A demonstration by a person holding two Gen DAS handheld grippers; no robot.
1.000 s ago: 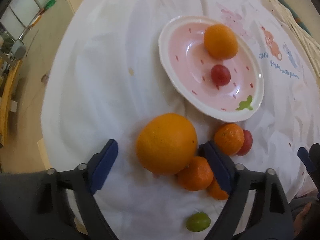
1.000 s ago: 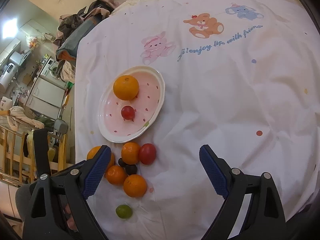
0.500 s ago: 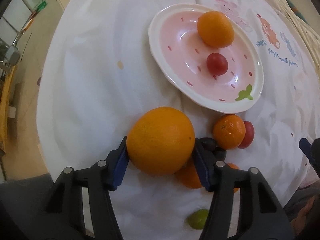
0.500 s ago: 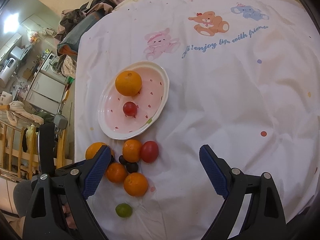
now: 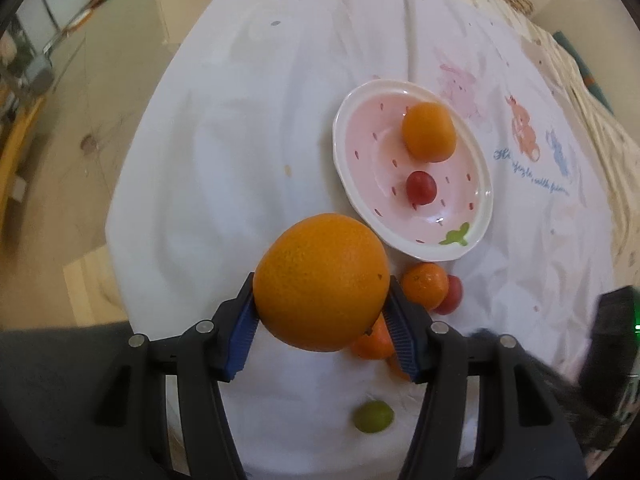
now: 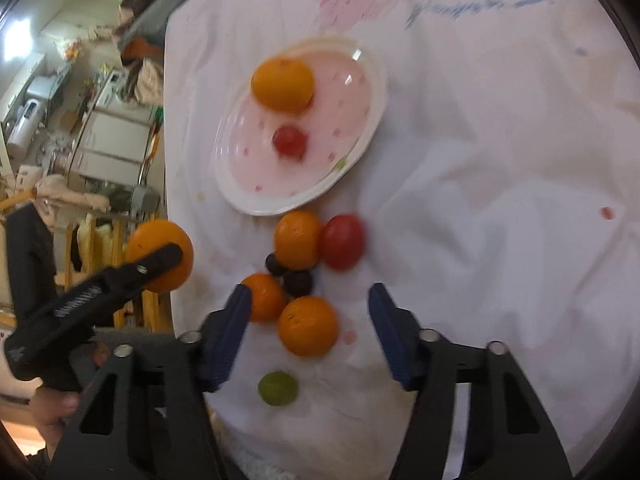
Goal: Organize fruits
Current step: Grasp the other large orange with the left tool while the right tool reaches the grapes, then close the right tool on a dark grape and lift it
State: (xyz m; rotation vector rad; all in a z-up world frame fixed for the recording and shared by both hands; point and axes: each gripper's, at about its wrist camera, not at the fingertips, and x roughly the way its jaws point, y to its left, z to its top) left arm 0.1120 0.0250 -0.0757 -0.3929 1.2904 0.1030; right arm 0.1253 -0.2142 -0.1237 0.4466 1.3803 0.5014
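My left gripper (image 5: 320,312) is shut on a big orange (image 5: 322,280) and holds it above the white cloth; it also shows in the right wrist view (image 6: 160,256). A pink oval plate (image 5: 476,236) holds an orange (image 5: 428,132) and a small red fruit (image 5: 421,187). My right gripper (image 6: 308,316) is open, low over a cluster: small oranges (image 6: 307,330), (image 6: 262,296), (image 6: 297,239), a red tomato (image 6: 343,242), two dark grapes (image 6: 298,282) and a green grape (image 6: 277,388).
The white cartoon-print cloth (image 5: 240,140) covers a round table whose left edge drops to the floor (image 5: 60,120). Household clutter and a wooden rack (image 6: 100,240) stand beyond that edge.
My left gripper closed on the big orange and lifted it off the cloth. My right gripper moved down and left toward the fruit cluster and narrowed its opening.
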